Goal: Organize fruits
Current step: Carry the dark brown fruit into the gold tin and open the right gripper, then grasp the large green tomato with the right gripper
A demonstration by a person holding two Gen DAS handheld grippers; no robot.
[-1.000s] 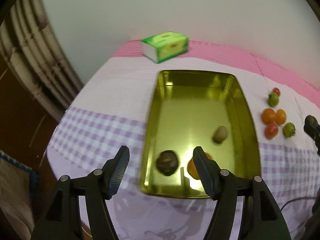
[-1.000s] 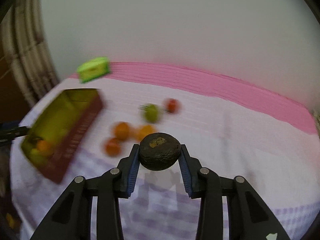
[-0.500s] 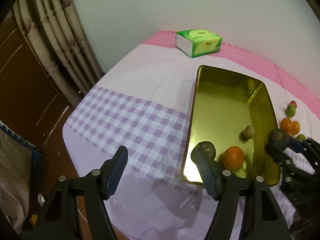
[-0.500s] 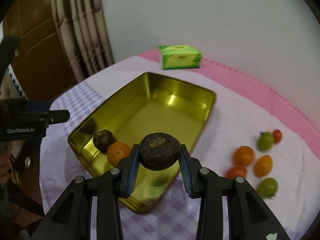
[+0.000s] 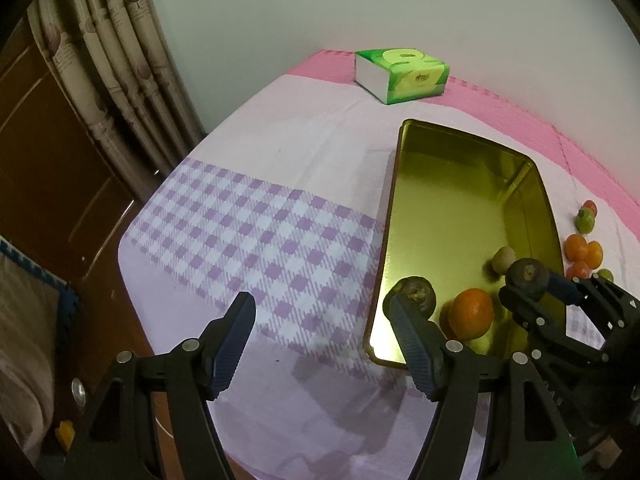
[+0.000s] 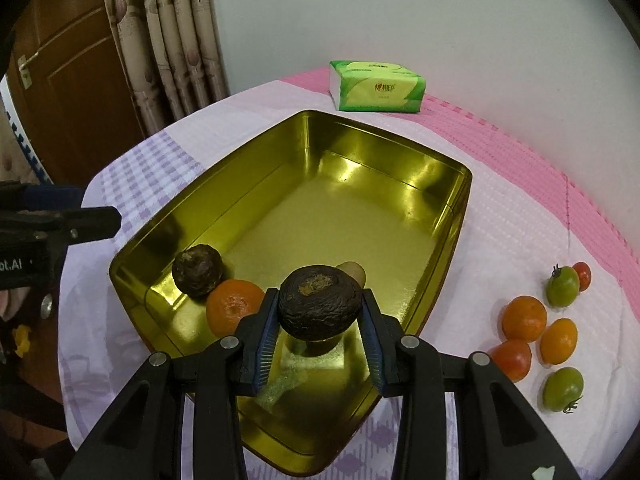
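Our right hand-held gripper [image 6: 318, 332], pinching the dark fruit [image 6: 319, 307], has moved over the tray [image 6: 448, 216]; release comes next. Left hand-held gripper [image 5: 322, 340] stays spread.

Tray [image 6: 452, 216] far half free; near end blocked: orange [image 6: 234, 306], dark fruit [image 6: 197, 270].

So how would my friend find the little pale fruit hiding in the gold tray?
Find the gold tray on the table. Near its front end, three fruits lie on the floor: a dark wrinkled one, an orange, and the pale fruit. It is the smallest and the only beige one.
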